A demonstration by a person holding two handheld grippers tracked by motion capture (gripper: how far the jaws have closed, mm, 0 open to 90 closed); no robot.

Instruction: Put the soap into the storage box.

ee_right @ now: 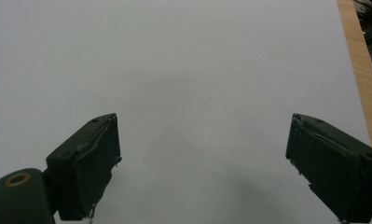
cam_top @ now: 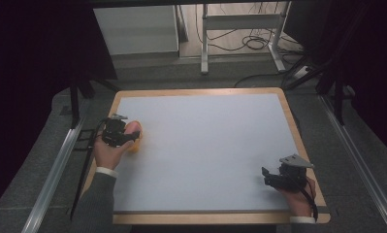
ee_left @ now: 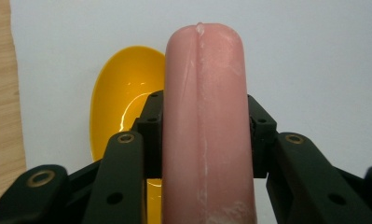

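Left gripper (ee_left: 204, 140): jaws clamped on a pink sausage (ee_left: 204, 116), one pad pressed to each side of it, the rounded end standing out past the tips. Directly beneath and beside the sausage lies a yellow bowl (ee_left: 120, 93) on the white table (cam_top: 205, 145) — whether sausage and bowl touch cannot be told. From the high view this gripper (cam_top: 128, 136) sits at the table's left edge, near the wooden border, with the sausage (cam_top: 134, 127) over the bowl (cam_top: 135, 144).

Right gripper (ee_right: 202, 158): jaws wide apart, nothing between them — bare white surface beneath. It (cam_top: 268, 175) rests near the table's front right corner, well apart from the sausage.
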